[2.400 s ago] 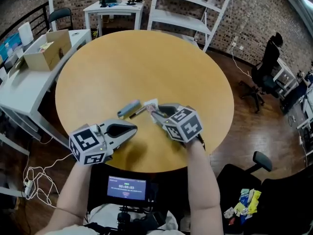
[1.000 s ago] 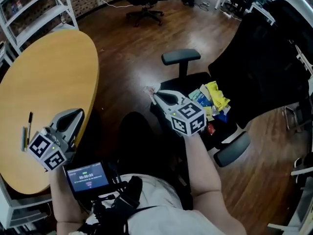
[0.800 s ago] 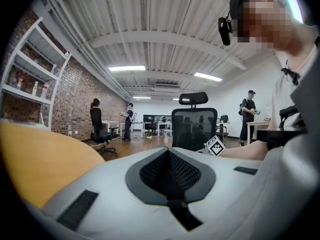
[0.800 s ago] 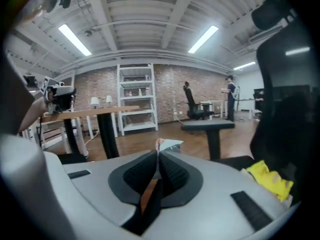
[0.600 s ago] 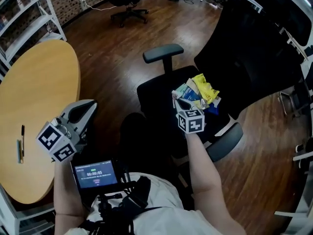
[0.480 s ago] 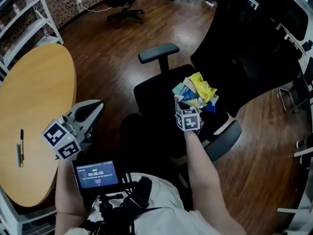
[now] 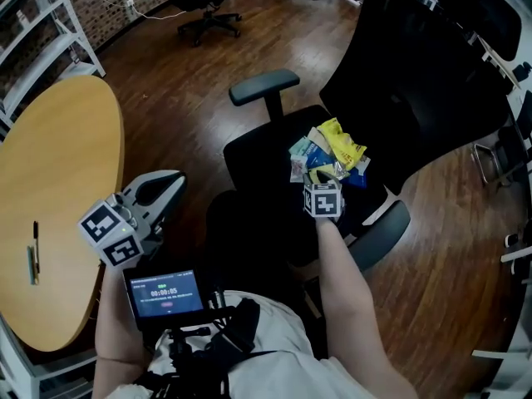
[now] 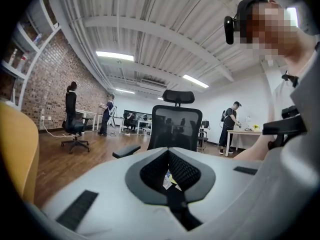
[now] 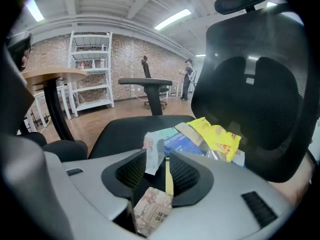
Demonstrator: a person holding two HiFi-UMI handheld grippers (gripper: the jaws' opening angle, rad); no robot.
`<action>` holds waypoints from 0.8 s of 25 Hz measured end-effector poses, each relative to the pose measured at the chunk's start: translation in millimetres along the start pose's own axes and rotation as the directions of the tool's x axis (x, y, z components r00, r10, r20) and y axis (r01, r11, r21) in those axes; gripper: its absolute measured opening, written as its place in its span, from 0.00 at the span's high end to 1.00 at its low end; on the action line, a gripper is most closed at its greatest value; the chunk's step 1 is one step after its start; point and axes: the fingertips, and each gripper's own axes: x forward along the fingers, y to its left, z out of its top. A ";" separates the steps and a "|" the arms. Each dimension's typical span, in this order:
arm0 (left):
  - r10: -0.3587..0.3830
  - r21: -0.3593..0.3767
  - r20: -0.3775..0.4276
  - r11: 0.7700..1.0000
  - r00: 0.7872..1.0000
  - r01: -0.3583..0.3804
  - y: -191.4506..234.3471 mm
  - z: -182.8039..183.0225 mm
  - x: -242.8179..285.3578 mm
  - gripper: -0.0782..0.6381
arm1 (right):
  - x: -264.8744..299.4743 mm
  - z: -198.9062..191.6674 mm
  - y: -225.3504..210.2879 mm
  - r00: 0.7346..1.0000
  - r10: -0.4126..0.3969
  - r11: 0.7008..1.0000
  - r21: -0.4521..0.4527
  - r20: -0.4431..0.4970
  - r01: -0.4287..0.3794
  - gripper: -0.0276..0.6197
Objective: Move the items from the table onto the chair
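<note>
Opening right gripper (image 9: 159,154), jaws just parted, small packet (image 9: 152,211) loose between them.

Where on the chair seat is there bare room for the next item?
Bare: the seat at its front, between the far armrest and the packet pile. Crowded: the rear by the backrest, where the pile lies and the right tongs hover, jaws just opened, a small packet between them.

Packets (image 7: 332,152) lie on the chair seat (image 7: 253,152), right of the table (image 7: 58,198).
</note>
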 end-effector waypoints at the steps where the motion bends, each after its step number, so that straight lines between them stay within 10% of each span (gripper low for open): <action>1: 0.005 -0.007 0.010 1.000 1.000 -0.005 -0.2 3.6 -3.4 0.88 | -3.2 3.4 -2.0 1.000 -0.008 1.000 0.009 0.016 0.007 0.72; 7: 0.021 -0.022 0.076 1.000 0.997 -0.020 5.4 21.1 -28.5 0.88 | -30.1 58.6 23.1 0.980 0.031 0.999 -0.018 0.195 -0.028 0.73; 12: 0.057 -0.027 0.105 0.998 0.993 -0.055 1.9 41.4 -47.6 0.88 | -87.7 155.5 101.5 0.884 0.264 0.964 -0.135 0.386 -0.229 0.87; 15: 0.107 -0.019 0.130 0.994 0.986 -0.105 1.1 52.0 -67.1 0.88 | -125.2 206.8 161.1 0.784 0.451 0.892 -0.235 0.427 -0.385 0.90; 20: 0.251 -0.006 0.169 0.967 0.953 -0.254 17.6 71.9 -122.5 0.88 | -183.5 272.1 282.0 0.493 0.758 0.641 -0.351 0.427 -0.682 0.90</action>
